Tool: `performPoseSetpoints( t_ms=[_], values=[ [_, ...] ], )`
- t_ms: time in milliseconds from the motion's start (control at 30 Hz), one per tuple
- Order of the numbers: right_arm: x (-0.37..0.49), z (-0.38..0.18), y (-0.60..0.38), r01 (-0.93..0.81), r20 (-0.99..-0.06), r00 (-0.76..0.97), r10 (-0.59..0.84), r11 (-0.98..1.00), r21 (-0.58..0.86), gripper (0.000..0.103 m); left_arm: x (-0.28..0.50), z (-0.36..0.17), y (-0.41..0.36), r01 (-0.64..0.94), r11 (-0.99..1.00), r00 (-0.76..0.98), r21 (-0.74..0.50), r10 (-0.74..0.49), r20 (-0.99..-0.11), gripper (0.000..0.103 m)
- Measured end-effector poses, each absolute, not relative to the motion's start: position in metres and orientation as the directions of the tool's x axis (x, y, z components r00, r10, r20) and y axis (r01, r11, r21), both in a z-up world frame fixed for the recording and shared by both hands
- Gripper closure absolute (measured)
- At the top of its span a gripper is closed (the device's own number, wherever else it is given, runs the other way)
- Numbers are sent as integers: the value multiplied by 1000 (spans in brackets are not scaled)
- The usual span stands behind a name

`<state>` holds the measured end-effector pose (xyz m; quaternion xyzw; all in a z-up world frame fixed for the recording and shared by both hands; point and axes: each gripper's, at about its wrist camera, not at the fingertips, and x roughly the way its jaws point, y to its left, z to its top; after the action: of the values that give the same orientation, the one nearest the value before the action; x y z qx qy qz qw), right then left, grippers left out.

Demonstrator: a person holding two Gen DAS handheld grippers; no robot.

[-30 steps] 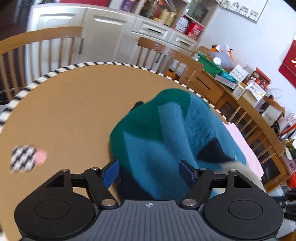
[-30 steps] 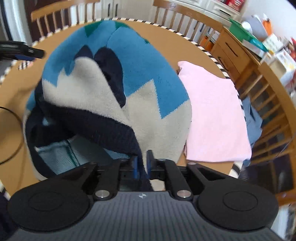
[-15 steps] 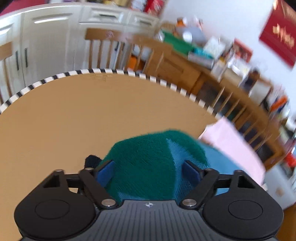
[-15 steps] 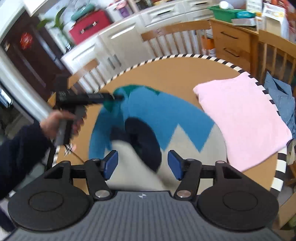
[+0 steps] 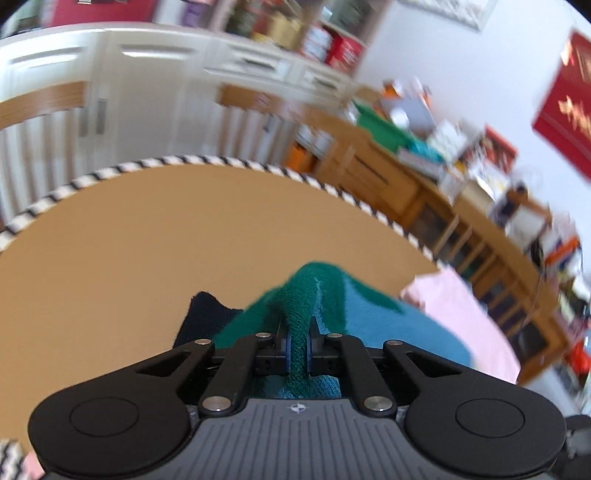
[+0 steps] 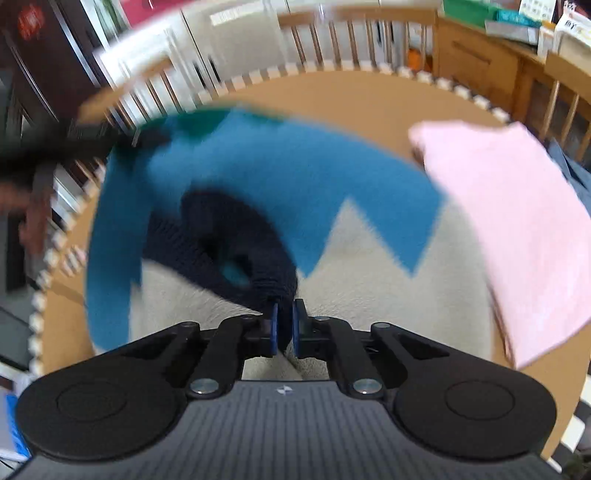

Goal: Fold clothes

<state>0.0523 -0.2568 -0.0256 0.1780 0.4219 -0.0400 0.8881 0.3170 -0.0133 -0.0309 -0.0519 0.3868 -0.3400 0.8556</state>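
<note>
The sweater [image 6: 258, 177], knitted in zigzag bands of green, blue, cream and navy, lies on the round table [image 5: 110, 240] directly ahead of both claws. The left gripper [image 5: 297, 350] is clamped narrow on a raised ridge of the green band, which passes between its blue pads [image 5: 284, 347] and rises into a peak just beyond them. To the right of that ridge the blue band spreads flat; a navy edge projects to the left of the claw. The right gripper [image 6: 283, 326] is likewise closed narrow, pinching a fold of the navy collar between its pads, with the cream band lying to either side and the blue zigzag beyond it. The green band lies at the far end from the right claw.

A pink folded garment [image 6: 517, 229] lies to the right of the sweater, touching its edge, as seen from both claws. A striped black-and-white trim [image 5: 258, 170] runs round the table rim. Wooden chairs [image 6: 332, 33] stand beyond the far rim, with white cabinets [image 5: 147, 74] behind them. A wooden sideboard [image 5: 406, 184] carrying clutter stands further right.
</note>
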Motion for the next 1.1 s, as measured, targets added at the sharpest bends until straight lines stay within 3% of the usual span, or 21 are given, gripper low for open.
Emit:
performPoseSetpoints(
  t_ms=[167,367,500,567,700,800,900,1100],
  values=[
    [29,56,-270,82,-620,772,140,946,315,96,263,29,67,433,787,573,-439,-617,-540,96],
    [3,143,-283,-107,-465,843,269,933,345,96,168,121,121,416,795,697,-441,-590,-408,96],
    [7,202,-298,-206,-367,865,341,910,360,96,124,189,134,439,712,718,-547,-644,-262,95],
    [27,218,-308,-215,-353,873,336,915,340,96,128,208,134,409,689,726,-598,-643,-245,93],
    [102,191,-303,-119,-471,854,220,965,233,96,188,196,97,295,813,774,-501,-511,-374,91],
    [163,138,-293,-42,-602,790,116,990,135,96,248,145,62,225,877,739,-425,-438,-512,92],
    [211,77,-290,19,-718,692,77,992,126,96,297,85,29,168,919,680,-356,-369,-633,92],
    [257,15,-299,142,-772,636,7,982,126,96,345,11,-12,167,950,633,-263,-308,-710,92]
  ],
)
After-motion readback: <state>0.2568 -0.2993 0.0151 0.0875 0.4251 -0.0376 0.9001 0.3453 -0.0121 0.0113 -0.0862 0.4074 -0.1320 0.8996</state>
